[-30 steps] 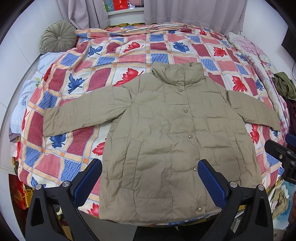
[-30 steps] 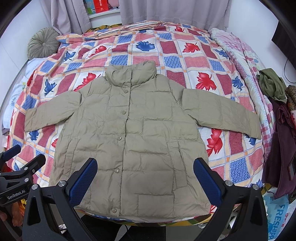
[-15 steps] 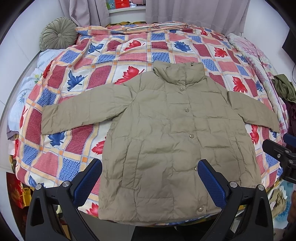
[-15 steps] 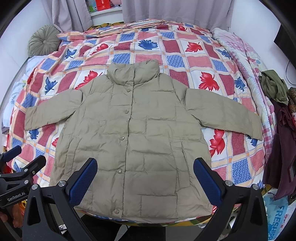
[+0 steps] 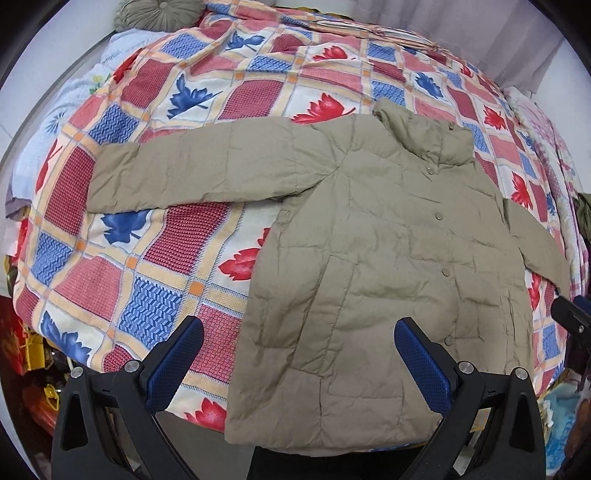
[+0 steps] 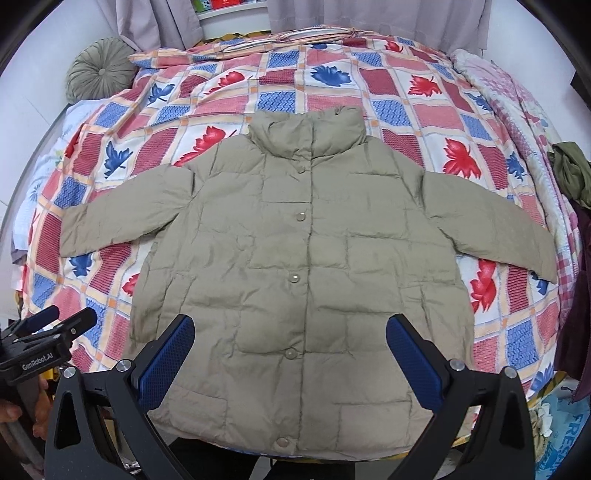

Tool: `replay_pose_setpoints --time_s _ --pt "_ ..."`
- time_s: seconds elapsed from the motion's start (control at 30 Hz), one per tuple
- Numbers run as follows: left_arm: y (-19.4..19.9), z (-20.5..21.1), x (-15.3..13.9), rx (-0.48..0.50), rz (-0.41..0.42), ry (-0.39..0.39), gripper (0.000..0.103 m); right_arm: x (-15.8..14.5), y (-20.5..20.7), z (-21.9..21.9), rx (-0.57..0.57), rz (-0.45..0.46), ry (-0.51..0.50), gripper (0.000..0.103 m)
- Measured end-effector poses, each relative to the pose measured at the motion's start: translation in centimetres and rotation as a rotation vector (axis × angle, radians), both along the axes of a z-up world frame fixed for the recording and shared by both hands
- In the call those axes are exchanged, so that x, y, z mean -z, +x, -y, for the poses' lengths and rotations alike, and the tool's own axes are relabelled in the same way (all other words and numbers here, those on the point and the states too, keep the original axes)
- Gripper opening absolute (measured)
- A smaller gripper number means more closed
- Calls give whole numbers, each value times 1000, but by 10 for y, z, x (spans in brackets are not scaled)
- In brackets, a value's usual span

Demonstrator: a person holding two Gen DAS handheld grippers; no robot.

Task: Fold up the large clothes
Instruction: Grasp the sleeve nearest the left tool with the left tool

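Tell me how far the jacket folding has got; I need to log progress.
Done: the jacket lies flat and snapped shut on the quilt, both sleeves spread out. In hand: nothing; the left gripper and right gripper are open above its hem. Left: every fold, sleeves first.

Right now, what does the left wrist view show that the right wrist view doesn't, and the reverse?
Only the left wrist view: the right gripper's black tip at the frame's right edge, and red clutter beside the bed. Only the right wrist view: grey curtains, the dark green garment on the bed's right side, and the left gripper. Both show the beige quilted jacket spread flat, buttoned, on the leaf-patterned patchwork quilt, plus the round grey-green cushion and open blue-padded fingers.
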State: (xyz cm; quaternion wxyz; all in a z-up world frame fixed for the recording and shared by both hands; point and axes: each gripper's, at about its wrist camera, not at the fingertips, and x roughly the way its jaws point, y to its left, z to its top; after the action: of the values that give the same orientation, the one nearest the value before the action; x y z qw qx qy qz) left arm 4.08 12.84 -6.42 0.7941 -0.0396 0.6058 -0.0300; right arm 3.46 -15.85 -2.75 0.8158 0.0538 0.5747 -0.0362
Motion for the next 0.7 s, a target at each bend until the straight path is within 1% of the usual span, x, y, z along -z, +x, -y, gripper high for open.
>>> replay_pose_setpoints --time_s 0.1,0.17,0.23,0.33,0.47,0.53,0.6,0.7 --pt "14 -28 15 -57 0 -52 103 13 8 -17 -8 4 40 103" --pt "24 -49 28 -95 4 -98 103 26 16 -33 -50 -46 64 103" --pt "36 -68 45 -130 8 -147 103 46 25 -50 -93 -110 57 103" --pt "56 -88 75 -179 8 -225 103 70 32 -65 -106 -131 57 103" --pt "84 -110 115 -262 16 -360 103 105 41 -74 -115 -160 79 103" --pt "99 -119 136 -306 24 -427 103 122 46 -77 -125 -175 71 103" --pt "113 -125 155 -334 33 -496 103 135 52 -79 -137 -182 64 103" --pt "132 -129 179 -358 41 -568 103 152 61 -81 -147 -175 63 103"
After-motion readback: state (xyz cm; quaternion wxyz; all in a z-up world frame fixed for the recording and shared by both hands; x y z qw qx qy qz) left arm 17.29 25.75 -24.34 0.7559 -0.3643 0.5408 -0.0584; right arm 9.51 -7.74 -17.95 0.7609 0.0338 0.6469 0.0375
